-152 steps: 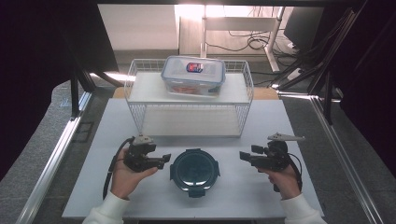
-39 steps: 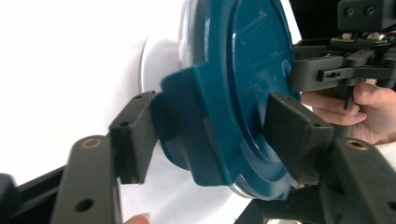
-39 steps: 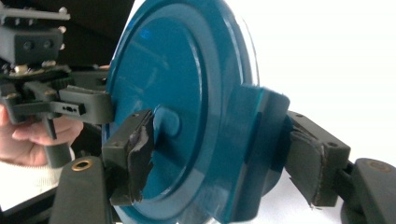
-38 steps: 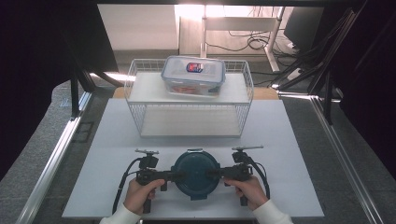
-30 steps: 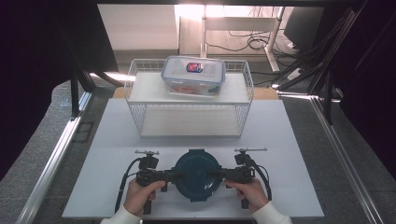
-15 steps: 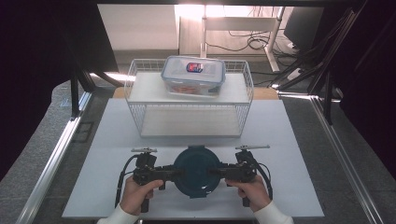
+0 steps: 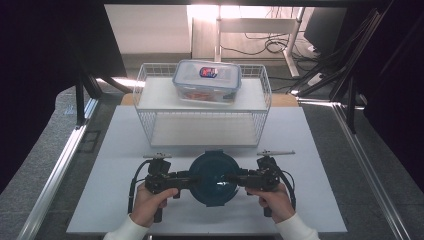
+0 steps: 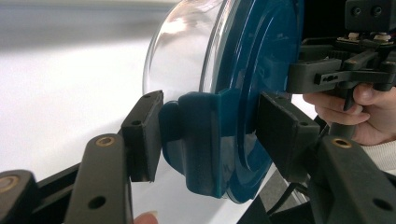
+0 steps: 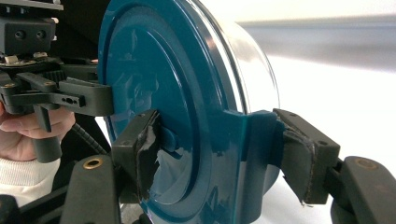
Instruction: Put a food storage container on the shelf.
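Between the 2 hands, front of table point(image 7: 125, 135): 1 round glass bowl with blue lid point(image 7: 214, 177), left gripper point(image 7: 181, 179) and right gripper point(image 7: 246, 178) each clamped on a side latch; carry level, both hands together.

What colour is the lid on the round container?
Dark teal blue lid, clearest in the right gripper view.

You're holding a clear glass-like bowl point(image 8: 177, 51) under a glossy blue plastic lid point(image 9: 159, 116). Your gripper pads point(image 9: 147, 154) look matt black and worn. The table point(image 7: 100, 200) looks smooth matt white, the basket point(image 7: 150, 95) white wire.
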A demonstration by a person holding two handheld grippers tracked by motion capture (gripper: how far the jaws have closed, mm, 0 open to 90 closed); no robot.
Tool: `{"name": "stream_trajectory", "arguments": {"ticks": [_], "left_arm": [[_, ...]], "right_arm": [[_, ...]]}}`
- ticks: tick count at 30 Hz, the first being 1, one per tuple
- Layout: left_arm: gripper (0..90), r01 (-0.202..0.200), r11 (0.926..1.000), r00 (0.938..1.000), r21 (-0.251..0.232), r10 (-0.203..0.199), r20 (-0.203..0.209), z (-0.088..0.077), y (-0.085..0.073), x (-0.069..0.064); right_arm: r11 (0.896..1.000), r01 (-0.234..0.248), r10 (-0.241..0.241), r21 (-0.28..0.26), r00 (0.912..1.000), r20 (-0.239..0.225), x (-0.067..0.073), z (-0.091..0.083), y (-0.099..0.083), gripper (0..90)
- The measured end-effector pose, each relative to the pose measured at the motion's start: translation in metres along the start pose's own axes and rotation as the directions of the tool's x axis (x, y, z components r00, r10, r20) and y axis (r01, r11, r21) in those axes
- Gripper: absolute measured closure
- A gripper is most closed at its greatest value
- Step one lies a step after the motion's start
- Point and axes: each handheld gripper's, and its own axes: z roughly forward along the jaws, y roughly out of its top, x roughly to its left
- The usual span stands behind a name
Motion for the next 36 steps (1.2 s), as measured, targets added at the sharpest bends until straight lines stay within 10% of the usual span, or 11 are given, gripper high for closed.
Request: {"name": "stream_trajectory", "arguments": {"ticks": [36], "left_arm": [[43.5, -0.103, 0.9933, 0.9942, -0.052, 0.105, 0.025, -0.032, 0.069, -0.018]], "right_arm": [[0.992, 0.089, -0.086, -0.087, 0.9956, 0.035, 0.033, -0.025, 0.064, 34.2]]}}
